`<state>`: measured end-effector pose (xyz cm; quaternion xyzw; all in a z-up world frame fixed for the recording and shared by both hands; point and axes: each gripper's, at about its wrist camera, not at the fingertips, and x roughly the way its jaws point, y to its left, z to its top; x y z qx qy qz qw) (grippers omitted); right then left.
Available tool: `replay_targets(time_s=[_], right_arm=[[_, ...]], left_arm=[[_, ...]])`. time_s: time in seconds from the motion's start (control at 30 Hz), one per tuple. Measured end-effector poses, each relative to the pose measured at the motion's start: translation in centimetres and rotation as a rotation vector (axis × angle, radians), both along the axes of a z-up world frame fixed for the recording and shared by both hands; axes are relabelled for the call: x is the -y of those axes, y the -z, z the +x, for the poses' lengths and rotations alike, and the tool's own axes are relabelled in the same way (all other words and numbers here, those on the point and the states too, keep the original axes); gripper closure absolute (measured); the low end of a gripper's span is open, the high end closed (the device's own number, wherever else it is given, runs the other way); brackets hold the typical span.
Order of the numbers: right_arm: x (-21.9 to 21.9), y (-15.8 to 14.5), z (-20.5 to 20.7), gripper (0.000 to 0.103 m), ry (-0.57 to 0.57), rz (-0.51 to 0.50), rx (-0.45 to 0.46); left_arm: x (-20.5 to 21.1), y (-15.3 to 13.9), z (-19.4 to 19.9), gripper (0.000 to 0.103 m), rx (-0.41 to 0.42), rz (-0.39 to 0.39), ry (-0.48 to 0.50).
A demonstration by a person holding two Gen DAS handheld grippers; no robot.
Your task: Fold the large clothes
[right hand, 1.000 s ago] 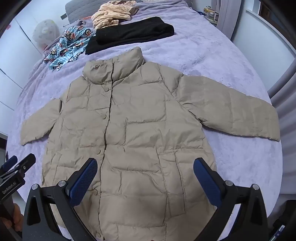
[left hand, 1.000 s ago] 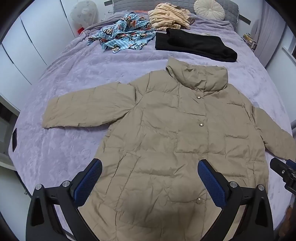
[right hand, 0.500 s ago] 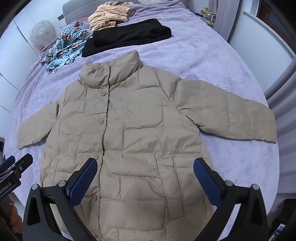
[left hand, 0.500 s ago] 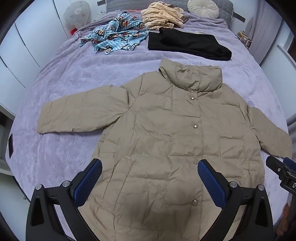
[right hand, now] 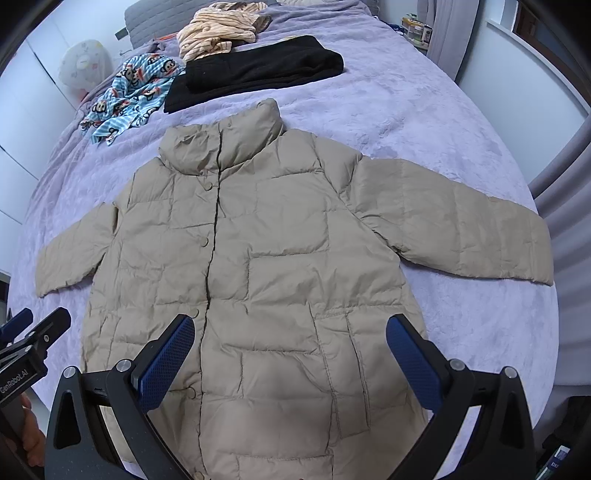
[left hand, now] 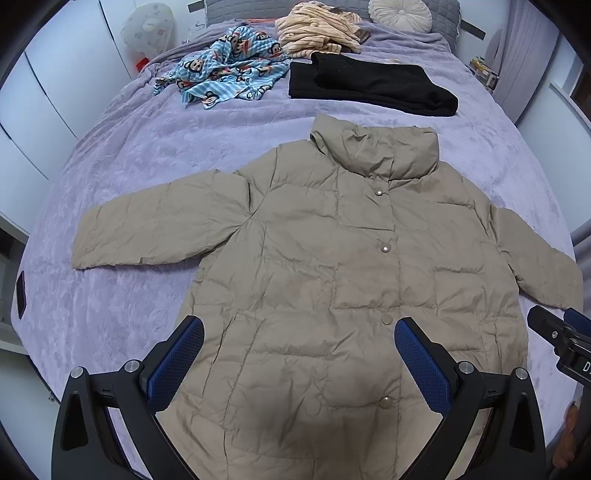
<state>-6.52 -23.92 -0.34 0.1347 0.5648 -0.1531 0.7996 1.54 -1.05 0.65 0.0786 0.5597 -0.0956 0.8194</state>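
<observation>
A beige quilted puffer jacket (left hand: 332, 258) lies flat and buttoned on the purple bedspread (left hand: 147, 155), collar away from me, both sleeves spread out. It also shows in the right wrist view (right hand: 288, 240). My left gripper (left hand: 299, 332) is open and empty, held above the jacket's lower front. My right gripper (right hand: 290, 332) is open and empty, also above the lower front. The right gripper's tip shows at the right edge of the left wrist view (left hand: 554, 332); the left gripper's tip shows at the left edge of the right wrist view (right hand: 37, 332).
At the far end of the bed lie a folded black garment (left hand: 369, 88), a blue monkey-print garment (left hand: 225, 77), a striped cream garment (left hand: 317, 29) and a round cushion (left hand: 399, 14). White wardrobe doors (left hand: 44, 92) stand on the left, a wall on the right.
Both grippers have drawn back and up a little from the jacket, so it sits slightly farther up in each view. The jacket itself has not moved.
</observation>
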Motion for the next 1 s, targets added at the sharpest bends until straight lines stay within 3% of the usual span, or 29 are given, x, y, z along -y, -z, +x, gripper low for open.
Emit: replay_targets(time_s=[1.0], right_arm=[[-0.04,0.14,0.08,0.0,-0.001,0.004,0.0]], left_arm=[[-0.28,0.26,-0.23,0.0,0.001,-0.003,-0.001]])
